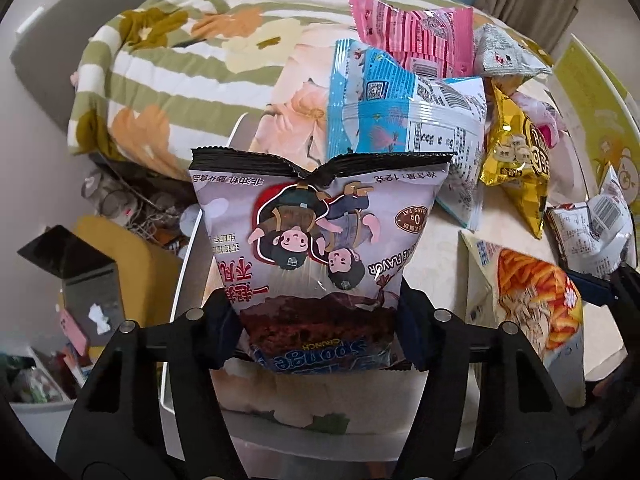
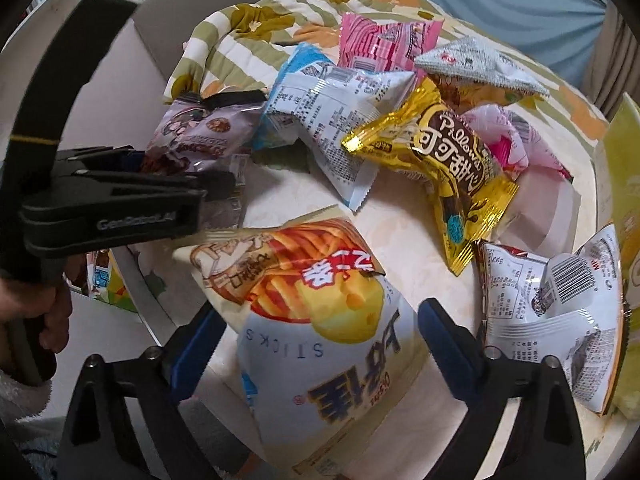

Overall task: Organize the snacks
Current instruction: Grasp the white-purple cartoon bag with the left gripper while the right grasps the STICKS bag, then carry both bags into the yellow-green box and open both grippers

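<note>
A purple-grey sponge crunch bag (image 1: 320, 240) stands upside down between the fingers of my left gripper (image 1: 318, 320). Both pads press into its sides, so the gripper is shut on it. The right wrist view shows the same bag (image 2: 200, 136) at the left, with the left gripper (image 2: 216, 188) clamped on it. A cream cheese sticks bag (image 2: 320, 320) lies on the pale surface between the fingers of my right gripper (image 2: 320, 340). That gripper is open, with its blue pads standing off either side of the bag. The sticks bag (image 1: 532, 292) also lies at the right of the left wrist view.
More snack bags are piled behind: blue-white (image 2: 332, 120), pink (image 2: 380, 40), silver (image 2: 476, 64), gold (image 2: 452, 168) and a white barcode bag (image 2: 552, 312). A floral striped quilt (image 1: 160, 60) lies beyond. The white tray rim (image 1: 180, 292) runs along the left. A person's hand (image 2: 52, 312) holds the left gripper.
</note>
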{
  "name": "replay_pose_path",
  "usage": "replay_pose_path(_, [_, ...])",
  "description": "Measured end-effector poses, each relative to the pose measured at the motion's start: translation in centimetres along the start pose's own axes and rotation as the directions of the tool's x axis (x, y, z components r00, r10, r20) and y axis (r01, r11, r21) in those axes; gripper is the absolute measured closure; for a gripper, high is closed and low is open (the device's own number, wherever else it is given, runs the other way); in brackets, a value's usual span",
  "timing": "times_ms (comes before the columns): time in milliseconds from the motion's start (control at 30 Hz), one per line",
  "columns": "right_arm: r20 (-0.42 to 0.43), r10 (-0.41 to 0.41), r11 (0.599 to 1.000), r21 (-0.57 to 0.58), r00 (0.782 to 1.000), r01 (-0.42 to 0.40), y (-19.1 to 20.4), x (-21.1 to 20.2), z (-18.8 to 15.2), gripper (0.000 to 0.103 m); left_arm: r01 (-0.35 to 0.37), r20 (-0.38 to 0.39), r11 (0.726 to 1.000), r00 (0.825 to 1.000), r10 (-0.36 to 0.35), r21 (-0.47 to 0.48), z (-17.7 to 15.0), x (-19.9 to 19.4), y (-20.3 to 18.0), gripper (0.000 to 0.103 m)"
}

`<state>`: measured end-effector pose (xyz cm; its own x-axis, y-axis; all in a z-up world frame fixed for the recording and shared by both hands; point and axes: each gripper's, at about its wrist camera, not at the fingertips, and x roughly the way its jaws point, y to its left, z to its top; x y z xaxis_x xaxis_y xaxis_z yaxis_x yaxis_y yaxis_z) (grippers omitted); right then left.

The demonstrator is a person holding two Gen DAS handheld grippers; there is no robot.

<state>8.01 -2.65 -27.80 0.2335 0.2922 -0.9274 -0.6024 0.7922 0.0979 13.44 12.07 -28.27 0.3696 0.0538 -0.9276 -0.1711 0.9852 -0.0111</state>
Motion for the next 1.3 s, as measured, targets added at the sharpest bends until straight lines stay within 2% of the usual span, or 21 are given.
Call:
replay_pose_path(233, [-0.002,0.005,1.0,0.019,1.0,-0.004,0.1,0.0,-0.3,0.018,0.002,-0.011,1.0,1.0,-0.002,-0.008,-0.9,-0.6,1.1,0.044])
replay_pose_path(333, [-0.005,0.003,0.999,0.032,1.0,-0.002,0.2,0.1,-0.3,0.029,0.013,-0.011,1.0,1.0,-0.014,-0.005,-1.2,-0.9,1.4,0.044])
replay_pose_path(467, [0.007,-0.009,0.999,0.05,1.0,0.009,0.6,-0.2,-0.1,0.038,0.033,-0.004,0.999,0.999,-0.033,0.009,-1.3,-1.4,1.5,0.044])
replay_pose_path(767, [0.069,-0.026,0.991,0.134,0.997,0.016,1.0,-3.1,0.0,0.052,0.088,0.044,0.994,0.995,-0.091,0.065,-1.4,-4.5,1.5,0.044])
replay_pose_path(1033, [0.15,-0.033,0.961,0.276,0.988,-0.01,1.2,-6.8,-1.0,0.054,0.139,0.112,0.981,0.982,-0.154,0.132,-0.8,-8.9,1.8,0.044])
replay_pose_path(1300, [0.246,-0.126,0.919,0.394,0.961,0.02,1.3,-12.8,-0.9,0.054,0.216,0.183,0.947,0.948,-0.262,0.237,1.5,-13.1,0.3,0.044])
